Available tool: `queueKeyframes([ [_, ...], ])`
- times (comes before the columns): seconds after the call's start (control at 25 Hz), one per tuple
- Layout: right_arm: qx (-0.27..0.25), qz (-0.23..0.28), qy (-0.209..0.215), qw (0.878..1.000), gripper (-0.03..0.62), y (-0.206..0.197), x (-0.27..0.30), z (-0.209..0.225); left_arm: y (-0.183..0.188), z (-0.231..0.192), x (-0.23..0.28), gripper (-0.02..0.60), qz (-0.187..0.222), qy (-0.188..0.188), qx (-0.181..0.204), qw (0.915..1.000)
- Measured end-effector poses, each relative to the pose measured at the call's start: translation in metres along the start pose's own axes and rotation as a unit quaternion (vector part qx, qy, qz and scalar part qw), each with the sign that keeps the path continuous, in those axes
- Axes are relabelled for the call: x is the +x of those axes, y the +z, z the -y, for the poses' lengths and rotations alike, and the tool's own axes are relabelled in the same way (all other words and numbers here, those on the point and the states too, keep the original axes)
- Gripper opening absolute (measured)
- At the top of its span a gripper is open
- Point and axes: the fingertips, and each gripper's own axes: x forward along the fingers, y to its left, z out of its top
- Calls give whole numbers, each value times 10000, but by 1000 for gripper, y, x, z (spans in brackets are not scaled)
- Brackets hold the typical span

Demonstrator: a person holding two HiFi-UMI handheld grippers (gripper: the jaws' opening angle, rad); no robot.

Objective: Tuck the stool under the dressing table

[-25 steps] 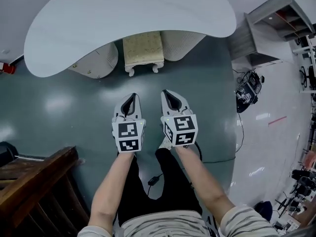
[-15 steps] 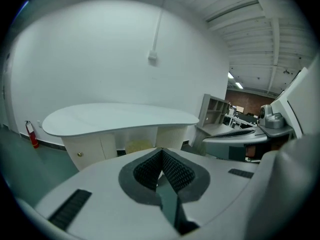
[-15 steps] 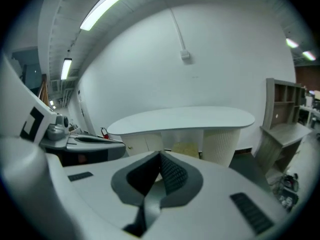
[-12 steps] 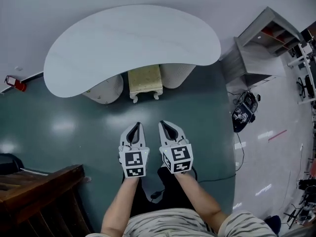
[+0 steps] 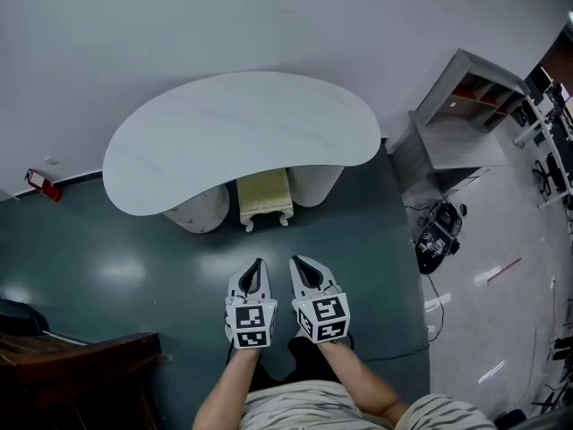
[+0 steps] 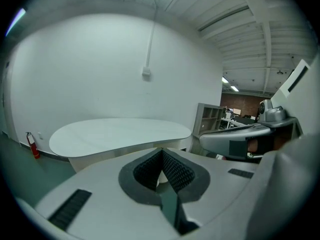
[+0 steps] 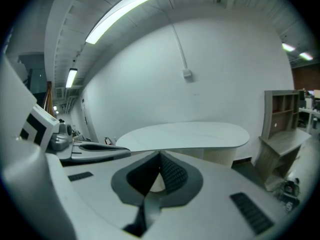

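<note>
We have lifted both grippers and drawn back, so the dressing table [image 5: 242, 137] now looks smaller, in the upper middle of the head view. The left hand-held gripper [image 5: 256, 269] and right hand-held gripper [image 5: 300, 267], low in the frame, have their jaws together on nothing. The stool [image 5: 265, 193] stands well apart from them, between the table's two pedestals with only its front end showing, so we judge the tuck done. What the open shelf unit [image 5: 461, 119] at right holds is too small to tell.
</note>
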Motion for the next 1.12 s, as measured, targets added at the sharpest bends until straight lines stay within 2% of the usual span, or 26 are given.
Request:
queueKeyframes([
  [0.28, 43, 295, -79, 9995, 12, 46, -31, -4, 47, 7, -29, 5, 237, -44, 14, 9997],
  [0.6, -109, 603, 22, 9981, 13, 94, -54, -17, 96, 20, -61, 5, 558, -71, 77, 9984],
  [0.92, -224, 1001, 104, 9947, 13, 141, -70, -31, 147, 20, -81, 5, 971, -159, 313, 9947],
  [1.12, -378, 1212, 188, 9917, 12, 164, -84, -44, 177, 19, -101, 5, 1248, -149, 302, 9916],
])
